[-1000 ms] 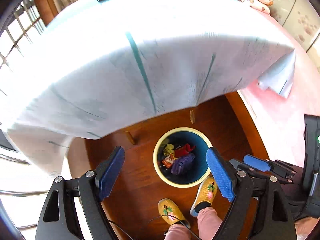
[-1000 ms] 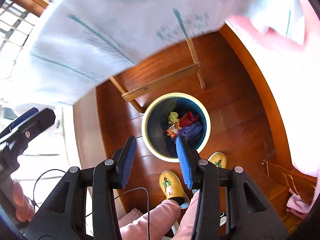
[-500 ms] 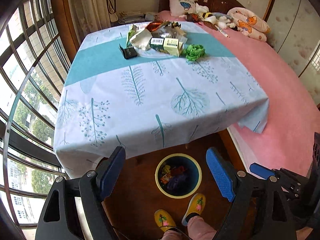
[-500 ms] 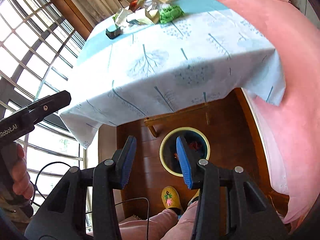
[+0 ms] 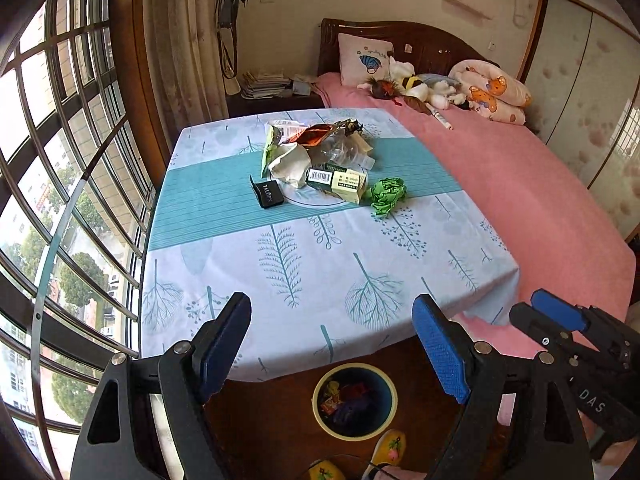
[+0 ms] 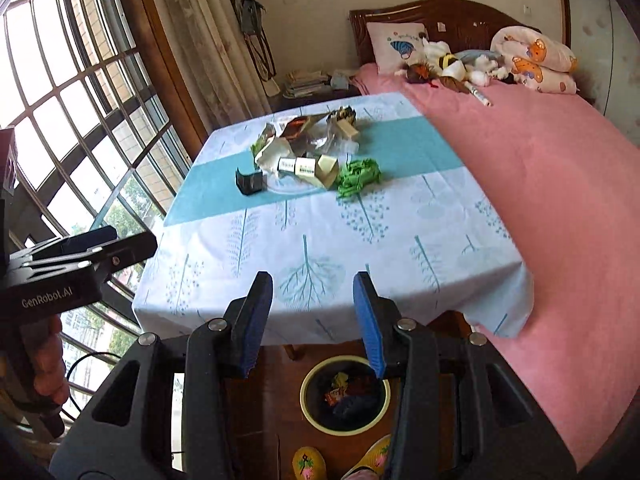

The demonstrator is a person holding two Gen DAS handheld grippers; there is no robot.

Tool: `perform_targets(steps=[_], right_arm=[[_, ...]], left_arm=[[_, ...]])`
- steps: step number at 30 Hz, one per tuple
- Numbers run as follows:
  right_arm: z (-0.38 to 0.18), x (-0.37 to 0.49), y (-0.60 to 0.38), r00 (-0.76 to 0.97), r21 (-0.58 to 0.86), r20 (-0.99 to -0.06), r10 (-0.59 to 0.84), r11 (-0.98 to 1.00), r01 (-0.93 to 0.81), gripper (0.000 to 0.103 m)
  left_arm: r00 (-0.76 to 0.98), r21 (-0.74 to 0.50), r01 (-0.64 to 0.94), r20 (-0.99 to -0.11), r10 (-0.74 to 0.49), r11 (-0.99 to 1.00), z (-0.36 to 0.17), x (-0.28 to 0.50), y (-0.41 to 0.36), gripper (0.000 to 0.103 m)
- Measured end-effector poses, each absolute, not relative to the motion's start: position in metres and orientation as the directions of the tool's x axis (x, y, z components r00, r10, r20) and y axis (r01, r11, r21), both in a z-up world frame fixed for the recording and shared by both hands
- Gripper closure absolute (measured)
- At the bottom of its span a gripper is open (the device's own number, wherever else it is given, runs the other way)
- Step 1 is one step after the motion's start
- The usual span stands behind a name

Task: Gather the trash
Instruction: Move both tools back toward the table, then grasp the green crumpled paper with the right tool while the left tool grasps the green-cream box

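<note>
A heap of trash lies at the far middle of the table: a crumpled white wrapper, a green-and-cream box, a crumpled green paper, a small black box and foil wrappers. The same green paper and black box show in the right wrist view. On the floor under the near table edge stands a blue bin with a yellow rim, holding several wrappers. My left gripper is open and empty above the near edge. My right gripper is open and empty too.
The table wears a pale cloth with a teal band. A pink bed with soft toys adjoins the table's right side. Barred windows run along the left. A person's yellow slippers stand beside the bin.
Both grippers have risen and tilted up from looking down at the bin under the table to looking across the tabletop. The trash heap has come into view. Both stayed open.
</note>
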State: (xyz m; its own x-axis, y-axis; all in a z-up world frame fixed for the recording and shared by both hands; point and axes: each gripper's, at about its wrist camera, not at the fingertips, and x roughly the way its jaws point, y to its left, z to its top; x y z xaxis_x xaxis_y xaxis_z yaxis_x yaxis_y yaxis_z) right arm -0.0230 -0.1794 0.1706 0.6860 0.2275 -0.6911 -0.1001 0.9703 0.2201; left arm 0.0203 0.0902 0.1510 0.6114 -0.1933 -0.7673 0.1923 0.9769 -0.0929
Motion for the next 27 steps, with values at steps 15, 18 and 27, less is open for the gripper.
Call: perform_targets(steps=[15,18,27], right_arm=[[0.178,0.114,-0.216,0.682,0.215,-0.681,0.266,0.963,-0.160,0.064],[0.154,0.157,-0.230,0.641,0.238,-0.703,0.308,0.951,-0.195,0.064],[0.067,0.273,-0.267,0.461,0.294,-0.794,0.395,0.915,-0.278,0.064]], left_arm=[[0.600,-0.067,0.098,-0.792,-0.112,0.993,0.143,0.121,0.071,0.018],[0.592,-0.064,0.054,-0.801,-0.084,0.996,0.137,0.152,0.064,0.018],[0.489,-0.110,-0.119,-0.872,-0.039,0.987,0.101,0.252,0.050,0.018]])
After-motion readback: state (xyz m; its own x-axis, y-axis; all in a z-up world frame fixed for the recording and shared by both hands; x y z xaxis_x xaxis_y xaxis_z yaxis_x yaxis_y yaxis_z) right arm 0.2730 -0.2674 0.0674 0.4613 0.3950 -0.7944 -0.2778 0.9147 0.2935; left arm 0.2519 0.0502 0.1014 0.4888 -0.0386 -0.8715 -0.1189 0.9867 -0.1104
